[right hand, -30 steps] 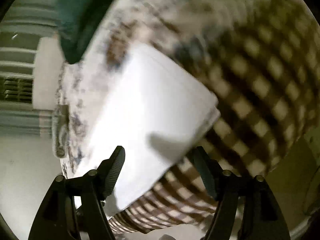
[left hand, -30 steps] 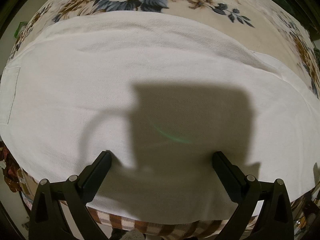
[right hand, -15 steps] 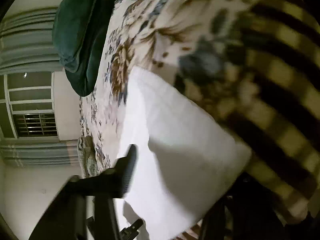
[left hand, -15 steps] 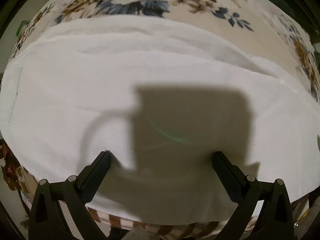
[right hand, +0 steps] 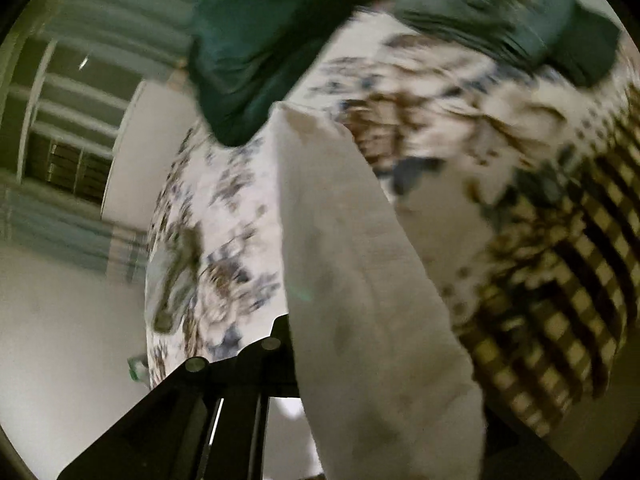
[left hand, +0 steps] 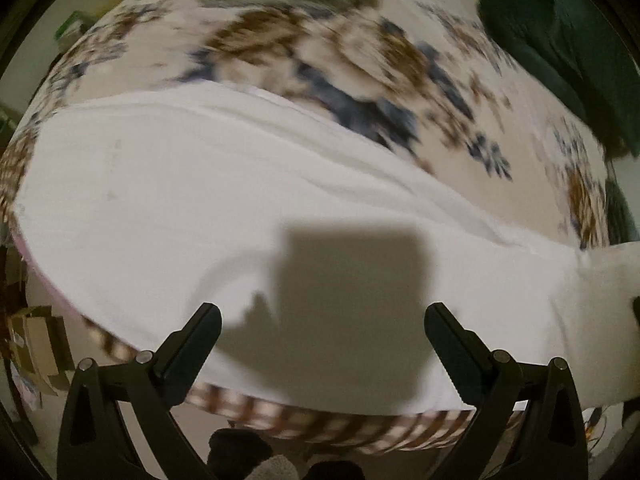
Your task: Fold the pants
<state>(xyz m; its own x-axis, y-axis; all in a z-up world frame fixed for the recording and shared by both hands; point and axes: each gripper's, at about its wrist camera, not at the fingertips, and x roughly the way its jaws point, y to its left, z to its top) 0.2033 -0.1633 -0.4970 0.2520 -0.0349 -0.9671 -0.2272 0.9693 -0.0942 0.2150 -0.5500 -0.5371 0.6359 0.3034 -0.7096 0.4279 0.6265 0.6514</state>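
Floral bedspread [left hand: 340, 56] carried the white pants [left hand: 200, 208], spread flat below the left tool [left hand: 322, 326] with fingers apart, while the right tool [right hand: 304, 364] was closing, clamped on a lifted pant end.

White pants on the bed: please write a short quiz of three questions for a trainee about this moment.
1. True or false: the left gripper holds the white pants.
2. Which pattern has the sheet under the pants? A) floral B) plain blue C) dotted red
3. Fill in: in the right wrist view, the pants hang from the ____ gripper, whose jaws are closing.

Key:
1. False: its fingers stand apart above the cloth.
2. A
3. right
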